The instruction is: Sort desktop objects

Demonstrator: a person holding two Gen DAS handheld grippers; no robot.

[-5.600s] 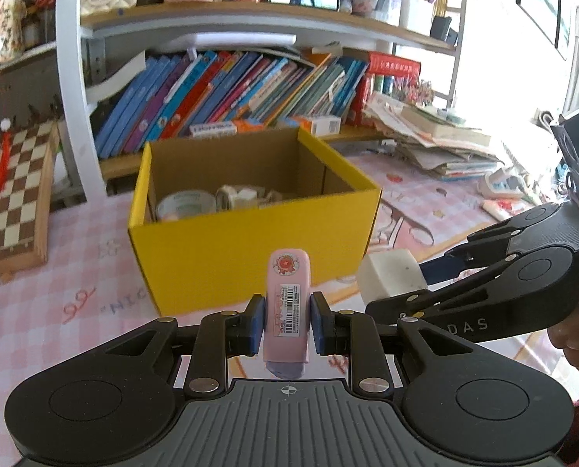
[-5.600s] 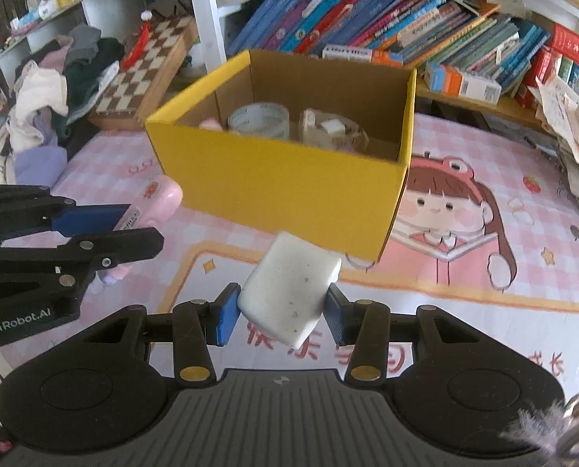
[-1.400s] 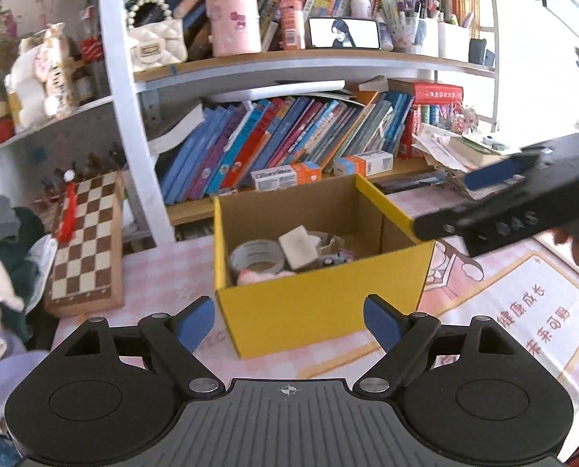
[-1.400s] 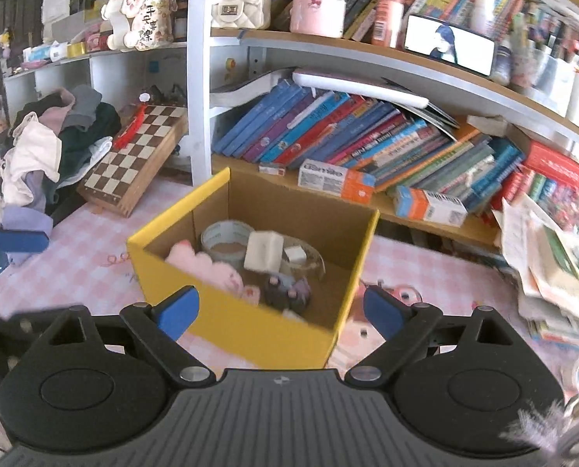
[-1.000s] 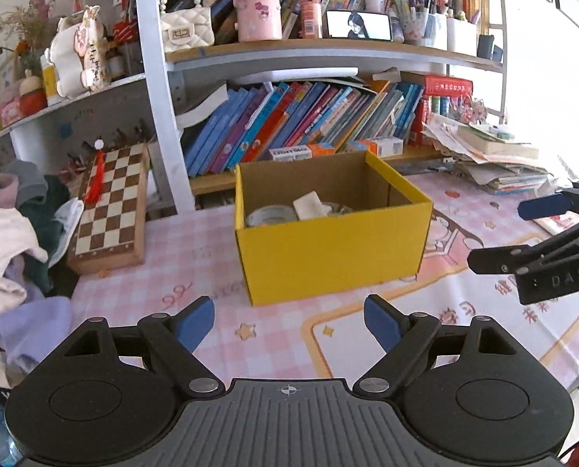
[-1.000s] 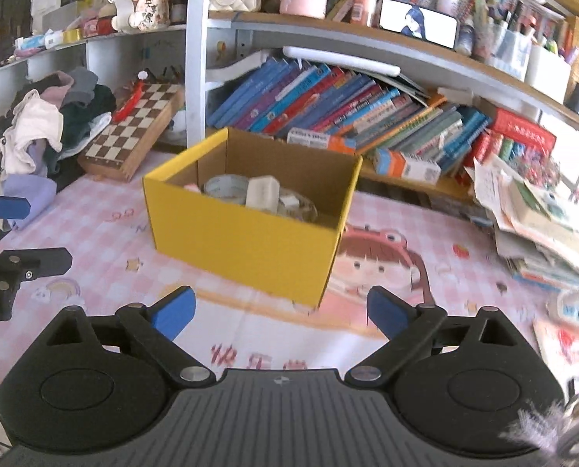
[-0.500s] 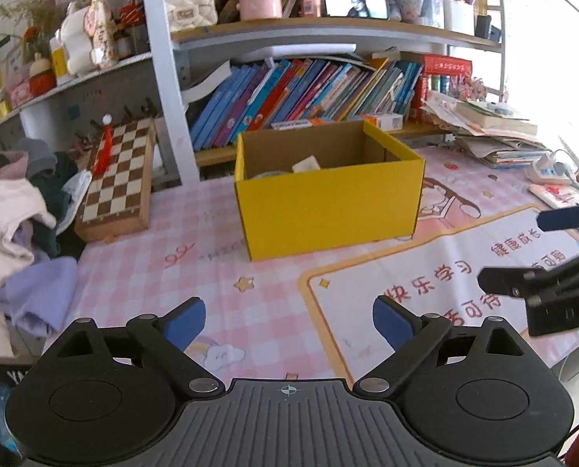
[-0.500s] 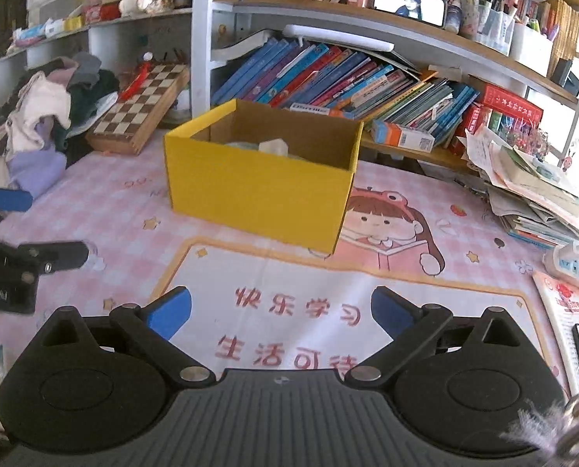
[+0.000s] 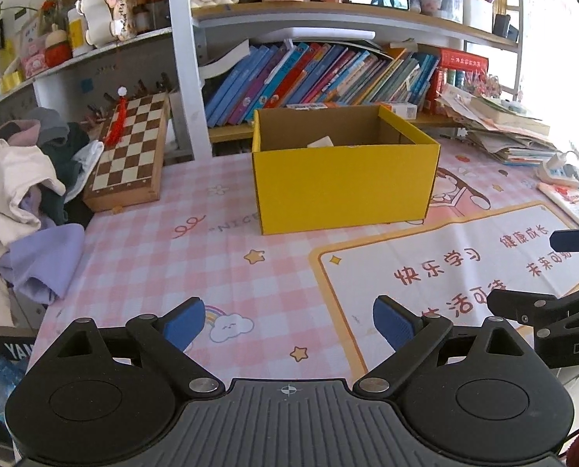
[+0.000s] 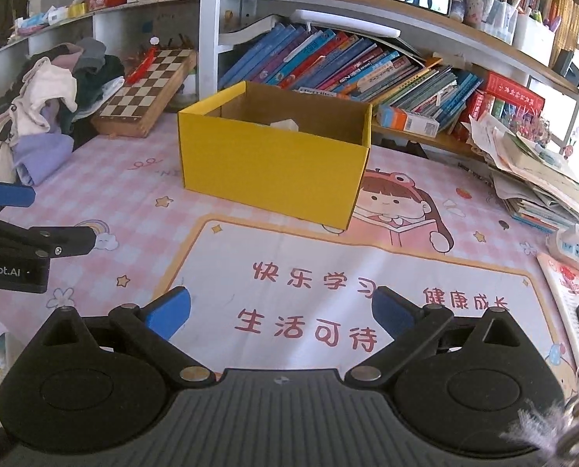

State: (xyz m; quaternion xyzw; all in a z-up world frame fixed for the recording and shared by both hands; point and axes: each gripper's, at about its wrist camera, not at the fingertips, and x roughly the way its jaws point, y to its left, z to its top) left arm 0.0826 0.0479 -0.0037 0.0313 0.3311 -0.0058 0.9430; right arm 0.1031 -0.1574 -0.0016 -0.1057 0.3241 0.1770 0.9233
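The yellow cardboard box I have been filling sits open-topped on the pink checked tablecloth, towards the back of the desk and just in front of the low shelf of books. Its outside is smooth and bright yellow, its inner walls plain brown card, with straight, square edges. From this low angle I see only one pale white piece poking above the near wall; the rest of the contents are hidden.

Between the box and me the table lies open: checked cloth on my left side and a white printed mat with an orange border and red characters on my right.

My left gripper has its blue pads spread wide, having just opened a little further, with nothing between them. My right gripper is equally spread and empty. Each one shows at the edge of the other's view, well apart from the box.

At the left edge a wooden chessboard leans beside a heap of soft clothes. At the right edge lie loose stacked papers and a white power strip.
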